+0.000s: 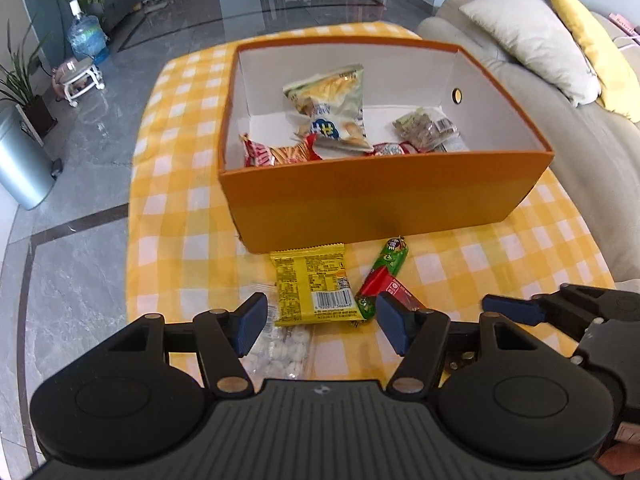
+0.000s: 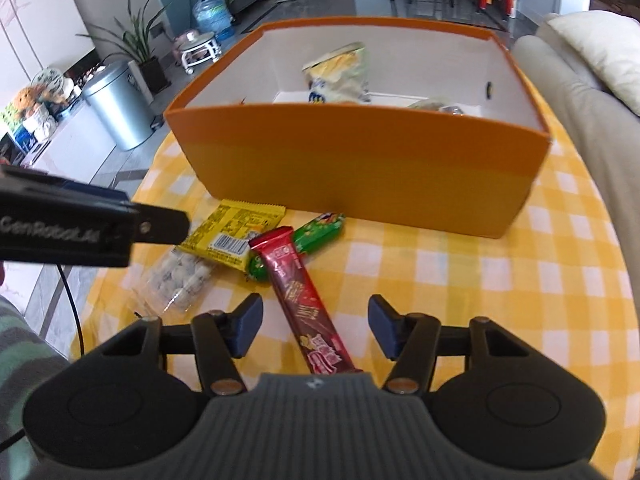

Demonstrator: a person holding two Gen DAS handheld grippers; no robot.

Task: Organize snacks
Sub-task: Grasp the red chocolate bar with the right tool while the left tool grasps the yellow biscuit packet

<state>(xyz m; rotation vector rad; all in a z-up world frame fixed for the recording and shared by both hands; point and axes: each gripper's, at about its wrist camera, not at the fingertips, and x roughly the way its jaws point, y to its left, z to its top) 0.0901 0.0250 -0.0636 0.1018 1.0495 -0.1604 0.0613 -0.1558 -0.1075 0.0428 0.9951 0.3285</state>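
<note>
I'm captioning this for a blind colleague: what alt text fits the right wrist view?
The open right gripper straddles a long red snack bar on a yellow checked tablecloth. Ahead lie a green packet, a yellow packet and a clear bag, before an orange box holding snacks.

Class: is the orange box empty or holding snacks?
Holding snacks: packets lie inside the orange box; four more wait outside.
</note>
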